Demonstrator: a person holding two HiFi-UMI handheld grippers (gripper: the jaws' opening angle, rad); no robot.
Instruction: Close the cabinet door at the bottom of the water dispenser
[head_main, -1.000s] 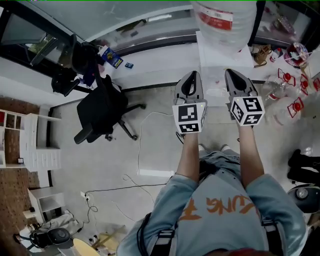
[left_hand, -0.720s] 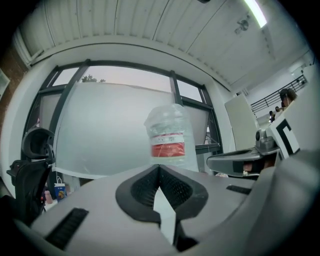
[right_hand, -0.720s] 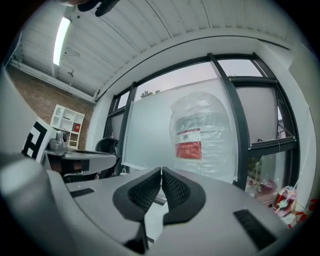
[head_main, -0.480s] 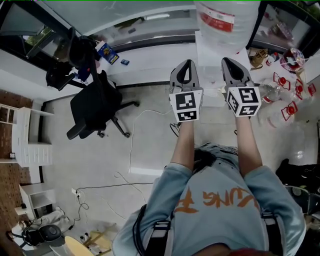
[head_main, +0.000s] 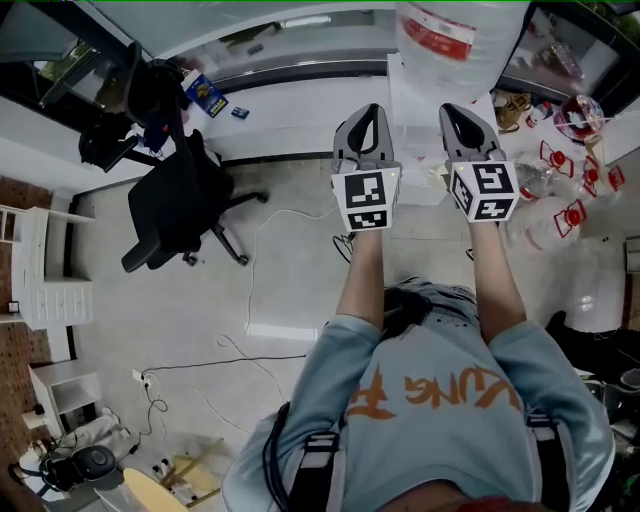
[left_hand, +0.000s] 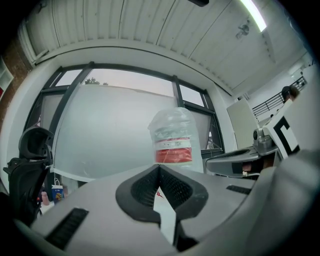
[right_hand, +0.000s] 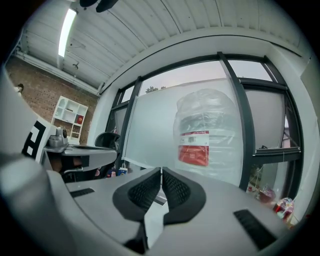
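Observation:
From the head view, the white water dispenser (head_main: 415, 95) stands straight ahead with a big clear water bottle (head_main: 455, 35) on top; its bottom cabinet door is hidden below. My left gripper (head_main: 366, 112) and right gripper (head_main: 455, 112) are held side by side, pointing level at the dispenser. In the left gripper view, my left gripper (left_hand: 159, 167) has its jaws together and empty, with the bottle (left_hand: 172, 142) beyond. The right gripper view shows the right gripper (right_hand: 161, 171) likewise shut on nothing, facing the bottle (right_hand: 206, 135).
A black office chair (head_main: 180, 205) stands on the floor to the left. Several red-capped bottles (head_main: 570, 170) lie at the right of the dispenser. Cables (head_main: 270, 350) trail over the floor, and a white shelf unit (head_main: 40, 290) stands at far left.
Both grippers have come up and a little closer to the dispenser's top. Their jaws stay together.

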